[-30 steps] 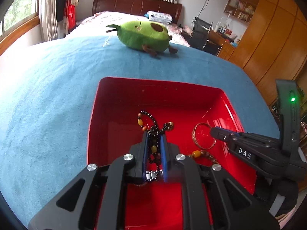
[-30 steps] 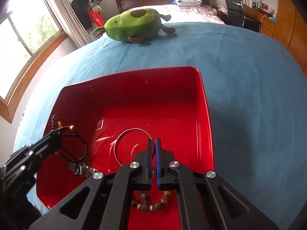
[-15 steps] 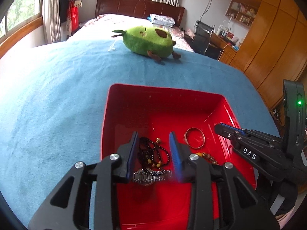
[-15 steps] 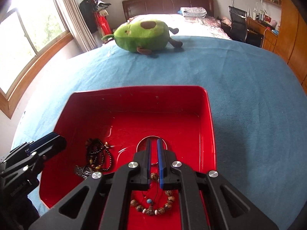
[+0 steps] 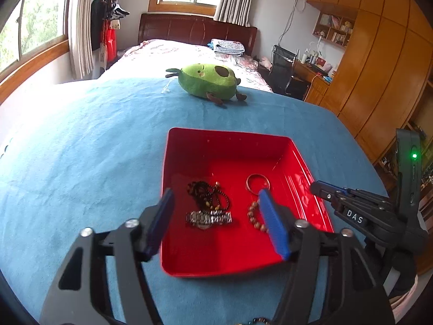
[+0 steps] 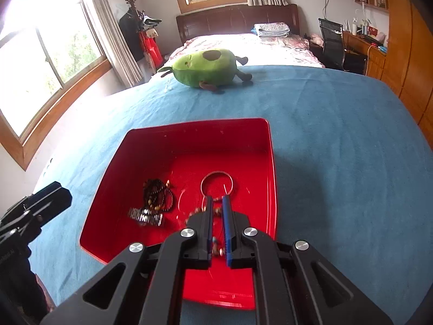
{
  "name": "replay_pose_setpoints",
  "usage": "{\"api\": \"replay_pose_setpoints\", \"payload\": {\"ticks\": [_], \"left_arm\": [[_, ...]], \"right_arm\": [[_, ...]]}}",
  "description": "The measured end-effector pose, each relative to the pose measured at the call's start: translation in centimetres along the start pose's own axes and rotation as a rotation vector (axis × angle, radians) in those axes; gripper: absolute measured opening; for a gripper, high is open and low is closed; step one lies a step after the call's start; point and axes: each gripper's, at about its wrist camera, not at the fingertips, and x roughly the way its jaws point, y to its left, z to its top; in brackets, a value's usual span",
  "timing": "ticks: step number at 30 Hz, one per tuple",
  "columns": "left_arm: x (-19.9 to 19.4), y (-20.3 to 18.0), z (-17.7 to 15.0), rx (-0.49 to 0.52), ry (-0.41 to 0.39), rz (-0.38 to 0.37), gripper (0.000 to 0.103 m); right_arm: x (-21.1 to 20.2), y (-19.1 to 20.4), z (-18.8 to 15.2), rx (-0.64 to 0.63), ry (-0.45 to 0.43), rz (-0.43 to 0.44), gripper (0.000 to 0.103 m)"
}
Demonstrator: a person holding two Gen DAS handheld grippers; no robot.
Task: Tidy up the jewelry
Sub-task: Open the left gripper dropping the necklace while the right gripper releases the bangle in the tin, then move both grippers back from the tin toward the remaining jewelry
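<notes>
Inside red tray [image 5: 189,268], watch [image 5: 208,218] lies crosswise; left gripper [image 5: 216,211] opening, right gripper [image 6: 217,205] closed.

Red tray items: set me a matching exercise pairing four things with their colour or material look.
1. tray
2. watch
3. bangle
4. plush toy

A. green
B. silver metal links
C. thin gold ring
D. glossy red

Pairs: 1-D, 2-B, 3-C, 4-A
</notes>
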Motion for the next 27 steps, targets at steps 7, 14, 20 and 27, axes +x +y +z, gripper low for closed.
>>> {"api": "replay_pose_setpoints", "payload": {"ticks": [7,14,20,27], "left_arm": [[-2.6,0.5,-4.2,0.044,0.008,0.059,0.078],[-3.5,1.5,-9.8,0.074,0.096,0.033,0.076],[-3.8,2.9,-14.1,0.046,0.157,0.030,0.076],[-4.2,4.4,-18.4,-0.028,0.243,0.005,0.075]], "right_arm": [[-2.4,-0.1,-4.5,-0.018,0.036,0.025,0.009],[-4.4,-0.6,-10.2,0.000,0.071,0.052,0.009],[-5.0,-0.1,-15.4,-0.017,0.112,0.073,0.009],[-5.1,-0.6,-20.1,-0.013,0.187,0.108,0.009]]}}
